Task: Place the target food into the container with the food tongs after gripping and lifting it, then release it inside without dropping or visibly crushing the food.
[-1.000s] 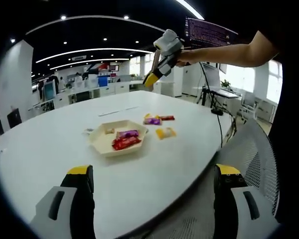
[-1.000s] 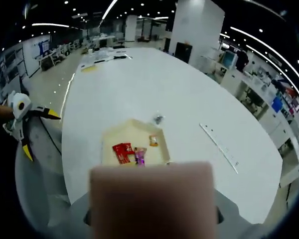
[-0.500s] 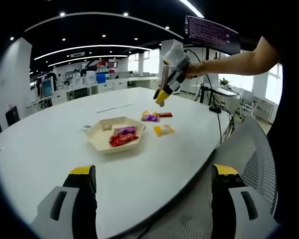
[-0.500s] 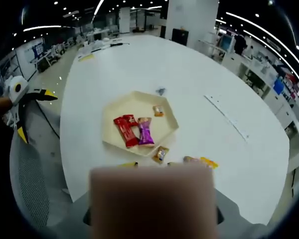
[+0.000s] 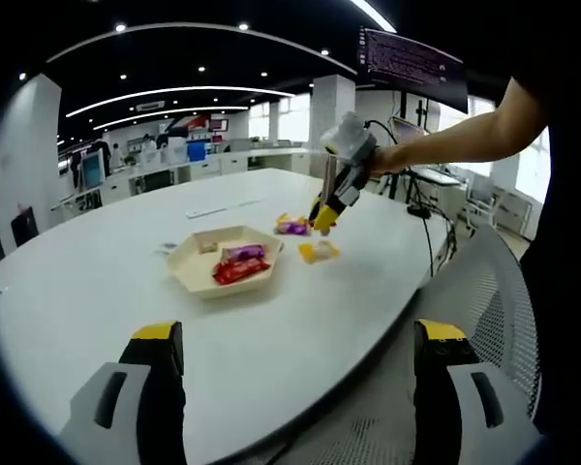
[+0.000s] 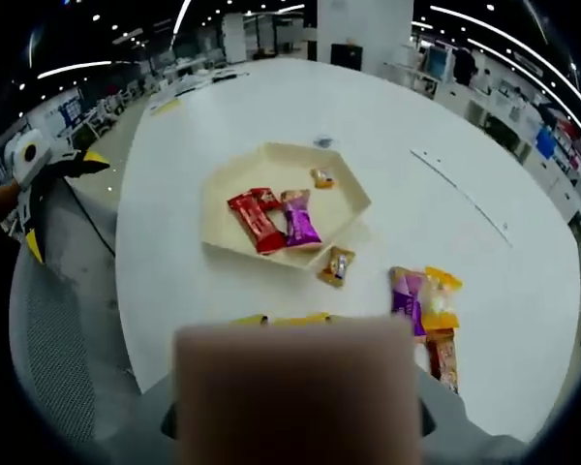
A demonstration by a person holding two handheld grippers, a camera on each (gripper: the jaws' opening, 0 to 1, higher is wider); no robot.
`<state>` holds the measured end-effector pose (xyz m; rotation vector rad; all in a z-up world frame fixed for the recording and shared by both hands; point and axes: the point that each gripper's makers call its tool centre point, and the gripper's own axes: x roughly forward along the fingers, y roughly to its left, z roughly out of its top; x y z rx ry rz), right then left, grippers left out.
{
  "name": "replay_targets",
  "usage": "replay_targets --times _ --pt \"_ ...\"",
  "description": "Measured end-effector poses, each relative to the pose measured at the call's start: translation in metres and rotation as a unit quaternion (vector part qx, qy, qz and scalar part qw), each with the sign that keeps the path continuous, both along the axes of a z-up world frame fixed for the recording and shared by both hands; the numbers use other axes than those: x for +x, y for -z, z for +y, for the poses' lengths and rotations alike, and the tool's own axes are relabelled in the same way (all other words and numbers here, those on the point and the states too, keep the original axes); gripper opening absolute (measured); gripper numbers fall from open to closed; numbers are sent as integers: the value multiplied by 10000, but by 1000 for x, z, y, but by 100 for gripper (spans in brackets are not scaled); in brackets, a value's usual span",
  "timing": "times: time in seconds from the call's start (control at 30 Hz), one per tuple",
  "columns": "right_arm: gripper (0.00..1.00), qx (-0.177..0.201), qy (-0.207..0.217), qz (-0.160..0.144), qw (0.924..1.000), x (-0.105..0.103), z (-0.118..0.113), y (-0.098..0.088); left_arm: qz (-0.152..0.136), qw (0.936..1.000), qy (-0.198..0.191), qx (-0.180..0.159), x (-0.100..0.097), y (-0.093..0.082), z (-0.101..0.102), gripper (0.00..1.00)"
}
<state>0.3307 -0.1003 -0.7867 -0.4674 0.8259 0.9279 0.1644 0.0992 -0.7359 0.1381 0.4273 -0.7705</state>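
A cream hexagonal tray [image 5: 189, 273] [image 6: 234, 174] sits on the white table and holds a red packet [image 6: 254, 218], a purple packet [image 6: 300, 221] and a small orange sweet [image 6: 321, 178]. Beside it lie a small gold snack [image 6: 337, 264] [image 5: 320, 255], a purple packet [image 6: 407, 294], a yellow packet [image 6: 441, 298] and an orange-red bar [image 6: 443, 356]. My right gripper [image 5: 322, 217], held by a person's hand, hovers just above these loose snacks with its yellow tips together and nothing in them. My left gripper [image 5: 298, 334] [image 6: 60, 201] stays open at the table's near edge.
The round white table [image 5: 97, 291] stretches far behind the tray, with a thin strip [image 6: 460, 189] and a small wrapped item [image 6: 321, 142] on it. A grey mesh chair [image 5: 489, 291] stands at the table's edge by the person. A pale blurred block [image 6: 295, 387] hides the right gripper's jaws.
The right gripper has come down from high above the table to just over the loose snacks beside the tray. The left gripper has hardly moved.
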Motion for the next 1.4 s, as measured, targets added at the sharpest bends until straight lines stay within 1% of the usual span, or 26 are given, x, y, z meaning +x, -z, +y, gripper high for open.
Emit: replay_targets --times 0.03,0.1,0.33,0.5,0.63,0.73,0.97,1.07,1.4 --pt "23 -11 -30 -34 10000 0 0 1 2 10000 3 -1 0 0 0 97" --pt "23 -22 -4 39 10000 0 0 6 4 10000 9 11 0 0 0 98" --pt "23 -61 -46 48 10000 -2 0 13 9 10000 2 0 0 0 0 98" --pt "23 -75 -43 -8 10000 3 -1 17 -5 10000 3 20 0 -1 1 98" --pt "24 -149 -55 -28 9999 6 -4 25 8 10000 -12 43 0 0 2 98" --pt "25 -141 -55 -31 9999 5 -5 28 25 10000 -21 55 0 1 2 98" --pt "26 -93 -61 -53 9999 6 -4 30 47 10000 -25 70 0 2 2 97" --pt "26 -152 -148 -171 9996 8 -4 29 46 10000 -41 65 0 2 3 97" --pt "28 -161 -182 -164 9996 9 -4 33 69 9999 -26 87 -1 4 2 97"
